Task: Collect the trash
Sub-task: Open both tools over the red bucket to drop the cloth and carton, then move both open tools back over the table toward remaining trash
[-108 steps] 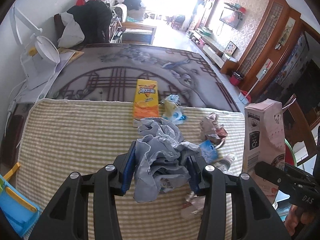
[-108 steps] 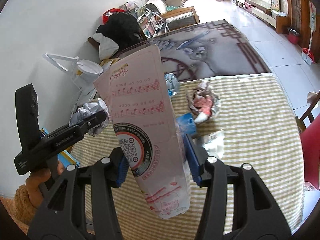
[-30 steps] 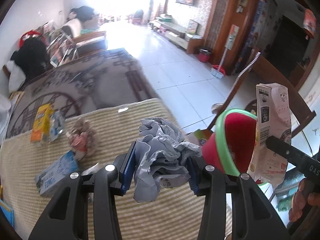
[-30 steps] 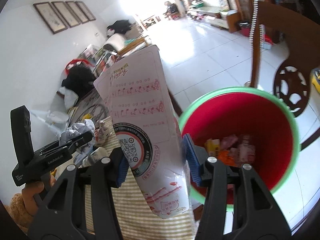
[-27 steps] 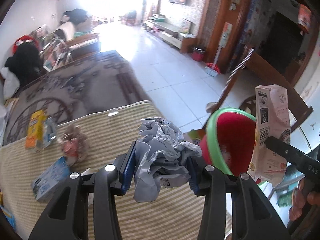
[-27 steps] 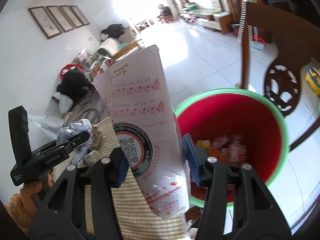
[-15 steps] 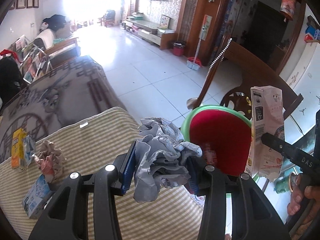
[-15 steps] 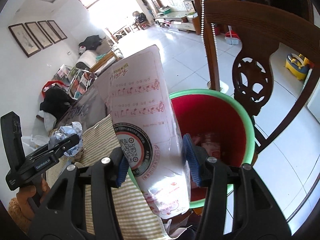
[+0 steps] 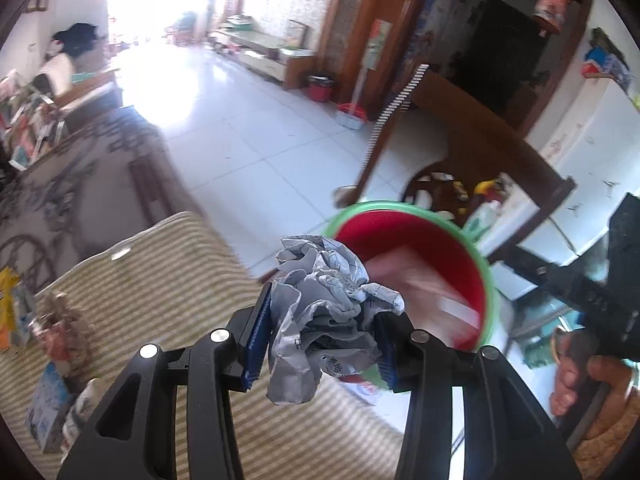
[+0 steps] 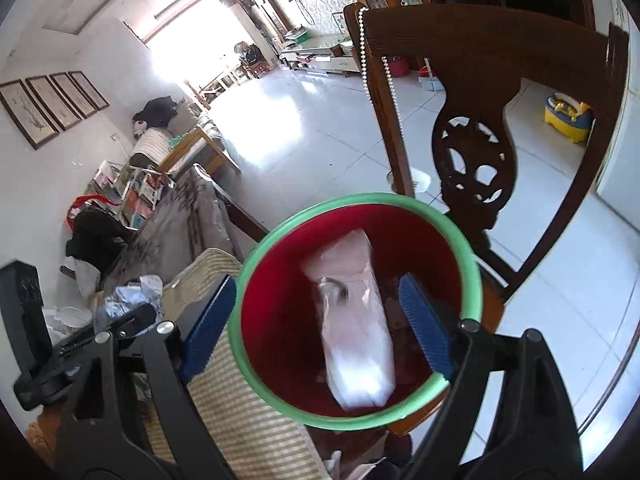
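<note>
Trash drop-off step in hand: pink carton [image 10: 354, 320] sits loose inside the red bin [image 10: 460, 240], blurred, clear of both blue pads, apparently just let go and falling or landed. Right gripper [image 10: 320, 320] hangs above the bin mouth, jaws opening and wide apart, nothing between them but the carton far below. Left gripper [image 9: 320, 338] is clamped tight on a crumpled paper wad [image 9: 324, 312], pads pressing both sides, held near the bin's green rim but over the edge of the striped tablecloth [image 9: 160, 280], not yet over the opening. Judgement: next move needs the left gripper carried sideways over the bin, then released so the wad falls in; right gripper should clear out of its way. More trash left on the table: blue box [image 9: 48, 408], crumpled wrapper [image 9: 60, 332], yellow pack [image 9: 8, 300]. Wooden chair [image 10: 480, 120] stands right behind the bin.
</note>
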{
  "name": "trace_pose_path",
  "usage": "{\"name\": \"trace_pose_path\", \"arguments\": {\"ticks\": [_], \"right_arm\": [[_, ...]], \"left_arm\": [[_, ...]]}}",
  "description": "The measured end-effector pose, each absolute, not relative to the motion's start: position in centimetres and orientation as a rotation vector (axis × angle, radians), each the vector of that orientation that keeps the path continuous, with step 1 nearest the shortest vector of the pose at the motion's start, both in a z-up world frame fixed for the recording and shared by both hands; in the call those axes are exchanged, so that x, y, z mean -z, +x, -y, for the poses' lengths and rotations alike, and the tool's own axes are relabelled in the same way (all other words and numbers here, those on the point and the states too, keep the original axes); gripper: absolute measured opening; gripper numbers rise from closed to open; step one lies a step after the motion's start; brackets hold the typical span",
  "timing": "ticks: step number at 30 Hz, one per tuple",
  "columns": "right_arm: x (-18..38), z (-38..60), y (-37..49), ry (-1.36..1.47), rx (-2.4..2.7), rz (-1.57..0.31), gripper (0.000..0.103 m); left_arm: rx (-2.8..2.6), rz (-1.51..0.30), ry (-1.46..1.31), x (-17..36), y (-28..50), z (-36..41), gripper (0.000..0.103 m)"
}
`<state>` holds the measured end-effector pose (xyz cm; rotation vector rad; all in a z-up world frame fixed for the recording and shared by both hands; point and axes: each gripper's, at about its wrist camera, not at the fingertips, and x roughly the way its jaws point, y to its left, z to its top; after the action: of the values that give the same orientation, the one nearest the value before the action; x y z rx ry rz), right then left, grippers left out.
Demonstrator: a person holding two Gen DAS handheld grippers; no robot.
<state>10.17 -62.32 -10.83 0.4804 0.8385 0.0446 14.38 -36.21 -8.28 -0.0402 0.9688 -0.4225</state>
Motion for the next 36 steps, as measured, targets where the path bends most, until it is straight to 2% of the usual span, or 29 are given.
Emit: {"name": "trace_pose_path", "arguments": {"ticks": [4, 5, 6, 7, 10, 14, 27, 30, 36], "right_arm": [[11.3, 63.4, 9.4, 0.502, 0.004, -0.853, 0.082], [11.5, 63.7, 9.2, 0.506, 0.014, -0.86, 0.082], [11.6, 63.8, 9.0, 0.506, 0.02, -0.863, 0.082], [11.7, 63.9, 8.7, 0.5, 0.03, -0.867, 0.082], [11.5, 63.8, 7.9, 0.476, 0.051, -0.874, 0.082], [11.5, 63.1, 7.6, 0.47, 0.054, -0.882, 0.082], [11.9, 50.8, 10.8, 0.355, -0.169, -0.971, 0.083], [12.3, 48.6, 10.7, 0.339, -0.192, -0.988, 0.083], [12.4, 44.1, 10.2, 0.32, -0.195, -1.011, 0.083]], "left_arm": [[0.542, -0.932, -0.051, 7.0, 15.0, 39.2, 0.044], [0.571, -0.928, -0.054, 6.7, 15.1, 39.9, 0.056], [0.603, -0.933, -0.051, 6.5, 15.3, 40.7, 0.085], [0.617, -0.934, -0.044, 6.3, 15.3, 41.2, 0.095], [0.603, -0.905, -0.029, 6.4, 14.3, 41.1, 0.095], [0.528, -0.955, -0.046, 8.4, 13.6, 38.1, 0.094], [0.112, -0.97, -0.044, 12.1, 10.8, 18.9, 0.094], [0.055, -1.05, 0.017, 13.9, 10.5, 13.4, 0.094], [0.066, -1.147, 0.152, 16.3, 10.5, 8.3, 0.093]]}}
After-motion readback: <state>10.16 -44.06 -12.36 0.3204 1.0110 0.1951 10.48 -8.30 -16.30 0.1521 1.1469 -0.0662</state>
